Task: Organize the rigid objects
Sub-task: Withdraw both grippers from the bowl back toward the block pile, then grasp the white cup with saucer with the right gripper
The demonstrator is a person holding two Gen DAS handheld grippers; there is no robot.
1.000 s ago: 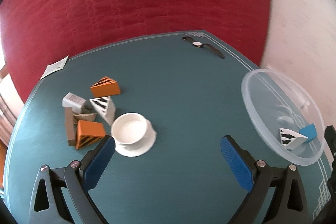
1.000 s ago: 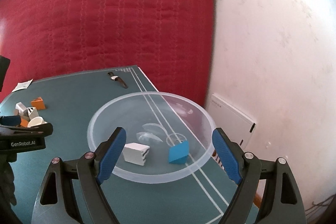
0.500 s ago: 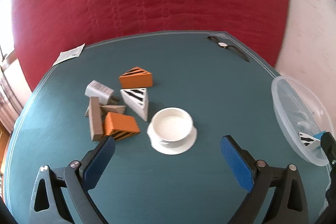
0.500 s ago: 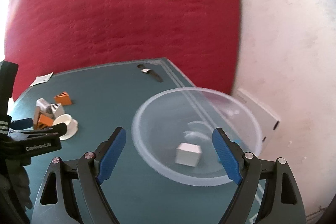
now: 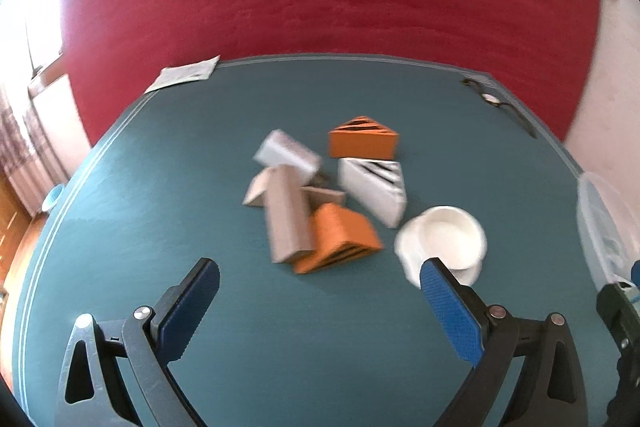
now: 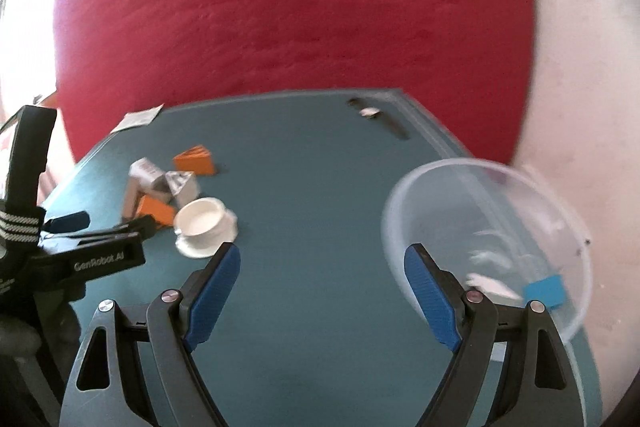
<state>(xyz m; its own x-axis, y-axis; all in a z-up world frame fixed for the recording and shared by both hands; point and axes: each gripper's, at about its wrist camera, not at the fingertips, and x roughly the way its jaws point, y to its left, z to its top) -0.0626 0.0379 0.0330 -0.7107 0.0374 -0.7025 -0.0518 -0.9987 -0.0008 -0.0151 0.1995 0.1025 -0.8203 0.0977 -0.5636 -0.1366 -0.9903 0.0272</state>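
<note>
A heap of blocks lies mid-table: an orange striped wedge (image 5: 363, 142) at the back, a white striped wedge (image 5: 376, 190), a second orange wedge (image 5: 340, 239), a grey bar (image 5: 287, 213) and a pale box (image 5: 286, 154). A white bowl on a saucer (image 5: 444, 243) stands right of the heap. My left gripper (image 5: 320, 277) is open and empty just short of the heap. My right gripper (image 6: 322, 263) hangs open and empty over bare table, between the white bowl (image 6: 202, 221) and the clear plastic bowl (image 6: 492, 227), which holds a blue block (image 6: 546, 290) and a white block (image 6: 494, 287).
A wristwatch (image 6: 378, 117) lies near the table's far right corner and a paper slip (image 5: 184, 77) at the far left edge. A red quilted wall stands behind the teal table (image 6: 312, 179). The left gripper's body (image 6: 88, 255) shows at the right view's left side.
Both grippers have swung to the left. The heap of blocks now sits in front of my left gripper, and the clear bowl has slid to the right edge of both views.
</note>
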